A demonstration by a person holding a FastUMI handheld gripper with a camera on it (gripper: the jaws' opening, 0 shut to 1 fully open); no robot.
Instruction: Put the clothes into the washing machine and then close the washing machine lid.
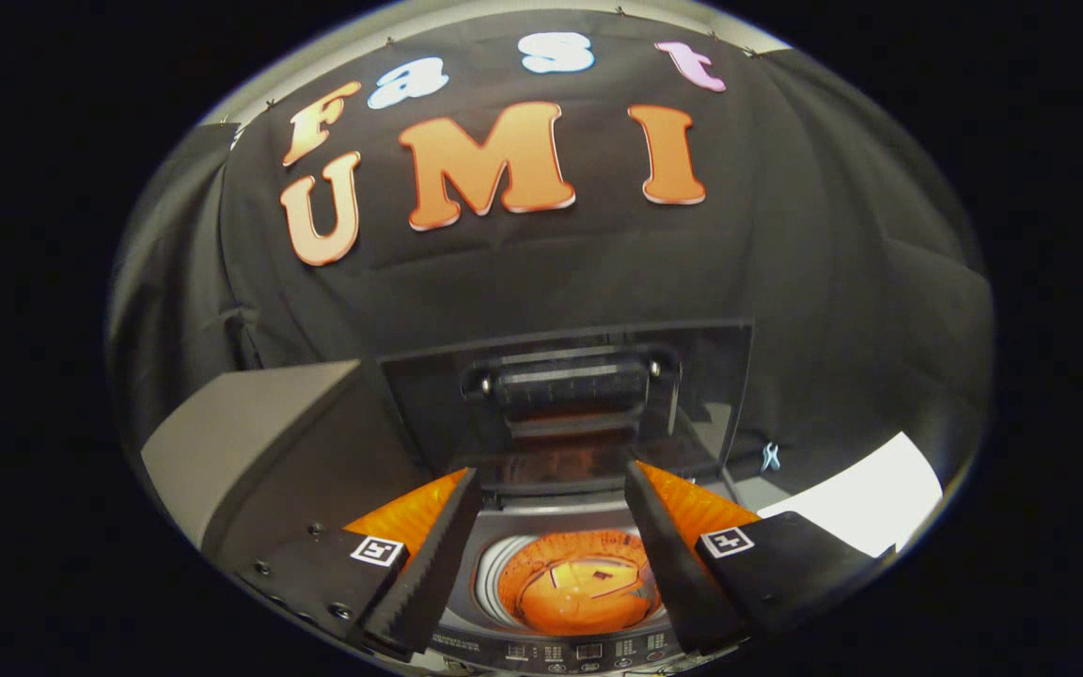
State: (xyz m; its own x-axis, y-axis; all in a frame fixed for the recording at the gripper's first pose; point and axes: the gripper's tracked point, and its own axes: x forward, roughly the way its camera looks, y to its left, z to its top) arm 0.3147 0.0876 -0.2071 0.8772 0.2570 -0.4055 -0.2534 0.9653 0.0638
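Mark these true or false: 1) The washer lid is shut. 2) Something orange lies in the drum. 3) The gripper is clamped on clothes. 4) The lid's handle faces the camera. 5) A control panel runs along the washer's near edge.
1) False. The lid stands raised behind the drum.
2) True. An orange item sits in the drum, seen between the fingers.
3) False. The gripper is open, its fingers apart with nothing between them but the view down into the drum.
4) True. The handle shows on the raised lid.
5) True. The control panel lies below the drum.
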